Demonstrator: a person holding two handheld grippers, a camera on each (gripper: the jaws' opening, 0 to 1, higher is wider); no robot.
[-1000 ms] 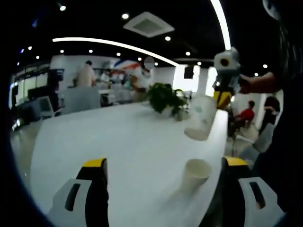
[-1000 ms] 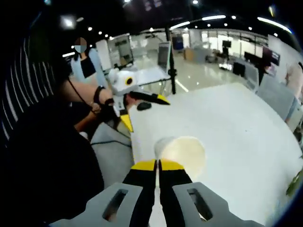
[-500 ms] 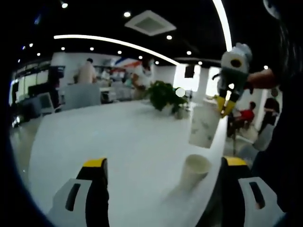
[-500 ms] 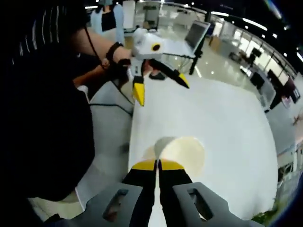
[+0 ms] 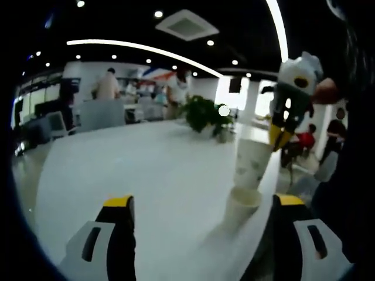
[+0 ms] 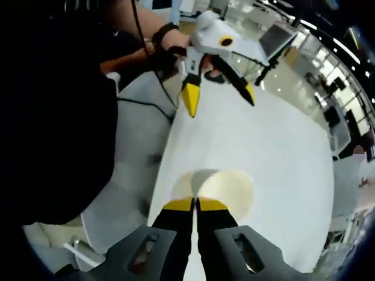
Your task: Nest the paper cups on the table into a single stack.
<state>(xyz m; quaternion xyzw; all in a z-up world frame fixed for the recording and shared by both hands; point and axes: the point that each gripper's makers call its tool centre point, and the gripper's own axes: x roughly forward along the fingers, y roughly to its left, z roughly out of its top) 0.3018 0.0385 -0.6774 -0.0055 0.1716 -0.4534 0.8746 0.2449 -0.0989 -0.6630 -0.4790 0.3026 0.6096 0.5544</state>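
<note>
Two paper cups (image 5: 252, 165), two grippers (image 5: 202, 202), one potted plant (image 5: 202, 114)

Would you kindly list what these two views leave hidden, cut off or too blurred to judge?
- Left gripper view: whether the held white paper cup touches the standing white paper cup beneath it; blur merges their edges.
- Right gripper view: the held cup's outer wall, hidden behind the right gripper and the cup's own mouth.
- Left gripper view: the white table's near right edge, cut off by the person's dark clothing.
</note>
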